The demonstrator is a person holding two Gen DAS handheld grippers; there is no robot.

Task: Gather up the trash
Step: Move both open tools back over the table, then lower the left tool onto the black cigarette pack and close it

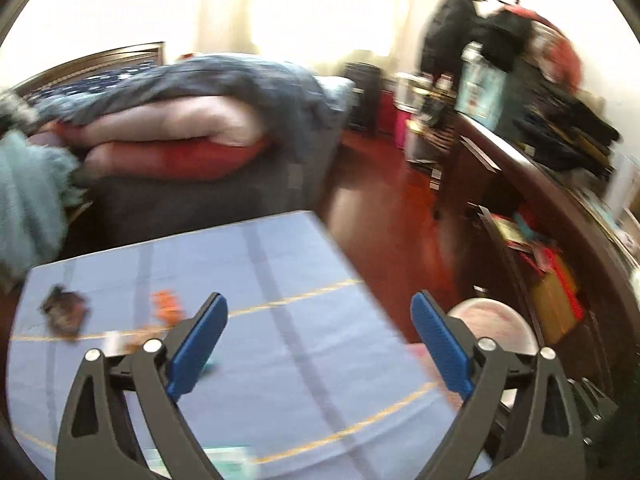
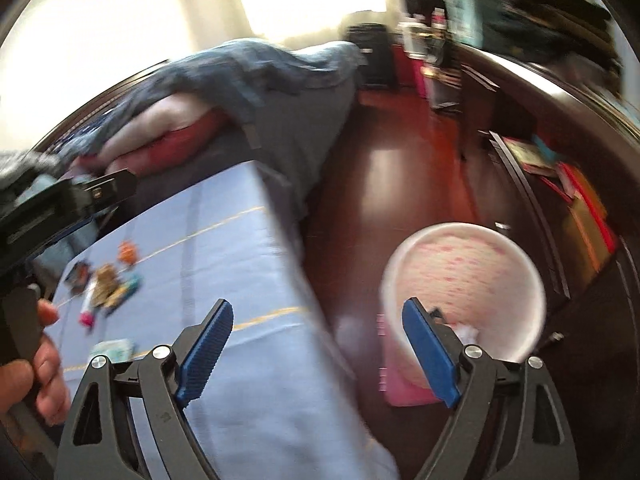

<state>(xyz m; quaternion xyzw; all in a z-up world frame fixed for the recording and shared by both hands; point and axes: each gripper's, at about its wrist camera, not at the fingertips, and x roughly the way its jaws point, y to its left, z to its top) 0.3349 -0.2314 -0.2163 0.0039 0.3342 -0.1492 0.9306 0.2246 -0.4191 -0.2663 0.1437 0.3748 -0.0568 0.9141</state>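
Both views are motion-blurred. My left gripper [image 1: 319, 310] is open and empty above the blue tablecloth [image 1: 260, 264]. Trash lies on the cloth at the left: a dark wrapper [image 1: 64, 312], an orange scrap [image 1: 168, 306] and a teal-white packet [image 1: 224, 460]. My right gripper [image 2: 318, 316] is open and empty over the table's right edge. The trash pile [image 2: 106, 284] lies at its left on the cloth [image 2: 240, 248]. A pink-white bin [image 2: 464, 280] stands on the floor to the right, with some white trash [image 2: 466, 332] inside. The bin also shows in the left wrist view [image 1: 492, 320].
A bed with a blue quilt [image 1: 192, 84] and red pillow [image 1: 172, 156] stands behind the table. A dark wooden cabinet [image 1: 540, 200] with clutter runs along the right. Red-brown floor [image 2: 380, 168] lies between. The other hand-held gripper [image 2: 60, 204] is at the left.
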